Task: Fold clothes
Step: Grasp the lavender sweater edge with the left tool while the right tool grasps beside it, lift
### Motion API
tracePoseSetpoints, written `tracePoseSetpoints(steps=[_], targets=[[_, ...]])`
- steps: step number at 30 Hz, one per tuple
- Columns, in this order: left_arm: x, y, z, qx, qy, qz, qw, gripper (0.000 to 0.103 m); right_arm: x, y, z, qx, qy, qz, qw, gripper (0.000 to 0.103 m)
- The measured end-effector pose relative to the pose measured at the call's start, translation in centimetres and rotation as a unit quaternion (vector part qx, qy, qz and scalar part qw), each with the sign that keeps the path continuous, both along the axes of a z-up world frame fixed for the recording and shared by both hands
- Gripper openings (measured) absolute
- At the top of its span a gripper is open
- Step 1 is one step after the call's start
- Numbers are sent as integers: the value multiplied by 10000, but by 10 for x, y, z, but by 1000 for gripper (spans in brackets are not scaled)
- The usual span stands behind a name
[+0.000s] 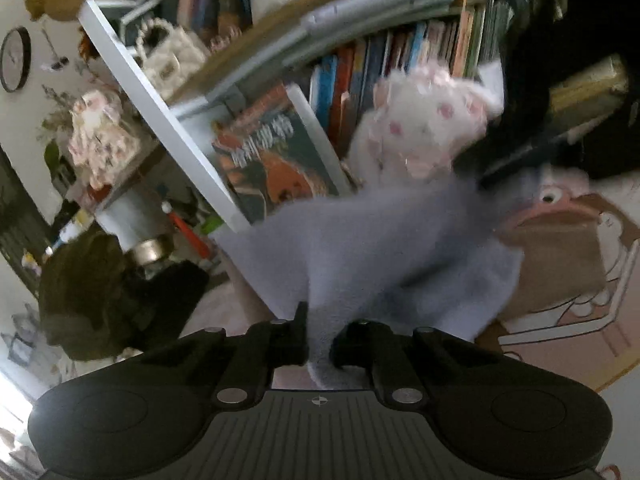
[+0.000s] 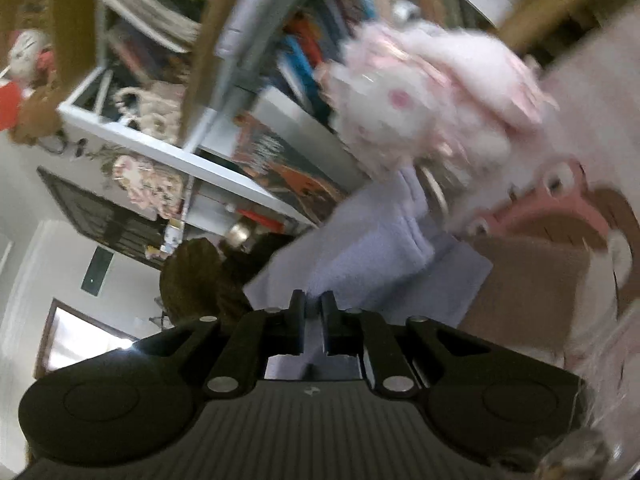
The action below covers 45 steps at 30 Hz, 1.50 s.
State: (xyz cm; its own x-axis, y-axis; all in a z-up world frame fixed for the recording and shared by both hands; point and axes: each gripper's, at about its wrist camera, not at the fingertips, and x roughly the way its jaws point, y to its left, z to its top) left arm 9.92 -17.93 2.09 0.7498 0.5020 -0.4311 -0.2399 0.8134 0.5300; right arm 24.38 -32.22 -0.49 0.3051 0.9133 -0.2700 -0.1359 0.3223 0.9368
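Observation:
A lavender fleecy cloth [image 1: 380, 248] hangs lifted in front of the shelf. One bunched end of it runs down between the jaws of my left gripper [image 1: 324, 320], which is shut on it. In the right wrist view the same cloth [image 2: 360, 256] spreads just beyond my right gripper [image 2: 313, 304]. Its fingers stand almost together, with a thin strip of lavender showing between them. Both views are blurred by motion.
A white and pink plush toy [image 1: 428, 128] [image 2: 432, 96] sits behind the cloth, against a bookshelf [image 1: 160, 120] full of books. A brown and pink cartoon rug [image 1: 560, 248] lies to the right. At the lower left is a dark shaggy shape [image 1: 100, 300].

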Motion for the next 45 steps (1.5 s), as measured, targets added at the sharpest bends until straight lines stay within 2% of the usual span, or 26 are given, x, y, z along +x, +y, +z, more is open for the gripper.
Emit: tracePoseSetpoints(steps=[2, 3, 4, 8, 10, 14, 16, 19, 21, 23, 24, 25, 27, 29, 32, 35, 38, 40, 45], targets=[[-8, -1, 5, 5, -24, -21, 10000, 9, -1, -2, -15, 112, 353, -49, 9993, 31], [-12, -2, 7, 8, -36, -32, 10000, 9, -1, -3, -23, 168, 529, -74, 9984, 42], [-16, -3, 10, 11, -49, -42, 10000, 9, -1, -4, -30, 224, 705, -98, 9972, 46], [-31, -4, 19, -106, -96, 12, 9999, 9, -8, -3, -56, 386, 1439, -117, 9888, 49], [-36, -3, 23, -145, -113, 64, 9998, 9, -17, -3, -63, 426, 1661, -84, 9852, 50], [-46, 1, 29, -185, -156, 165, 9996, 9, -42, -20, -62, 211, 1692, -112, 9853, 56], [-50, 1, 30, -210, -153, 146, 9996, 9, -56, -32, -63, -16, 1643, -105, 9864, 63], [-57, -1, 31, -219, -125, 78, 9997, 9, -66, -39, -74, -89, 1723, 130, 9849, 64], [-62, -4, 29, -111, -73, 15, 9999, 9, -67, -38, -82, 4, 1941, 59, 9810, 62], [-67, -8, 27, -2, -21, -47, 10000, 9, -63, -31, -83, 125, 1964, 0, 9804, 61], [-69, -9, 27, 26, -2, -66, 10000, 9, -60, -26, -83, 184, 1942, -19, 9808, 41], [-72, -8, 28, 22, 0, -65, 10000, 9, -58, -23, -81, 215, 1892, -2, 9817, 15], [-78, -5, 35, -34, -47, -62, 10000, 9, -53, -17, -72, 212, 1724, 114, 9847, 11], [-86, -6, 51, -142, -257, -247, 9993, 9, -53, -23, -55, 440, 1278, 59, 9908, 11], [-97, -13, 83, -368, -688, -684, 9946, 9, -53, -46, -14, 1312, 660, -217, 9889, 10], [-106, -28, 124, -832, -1294, -1453, 9774, 9, -53, -68, 45, 1370, -269, -454, 9892, 10], [-115, -43, 164, -1285, -1885, -2204, 9484, 9, -56, -99, 101, 1726, -966, -762, 9773, 10], [-121, -53, 192, -1580, -2267, -2690, 9227, 9, -61, -122, 140, 2129, -1531, -933, 9605, 10], [-142, -47, 248, -2641, -2951, -3649, 8426, 9, -69, -151, 235, 3269, -2506, -660, 9088, 10]])
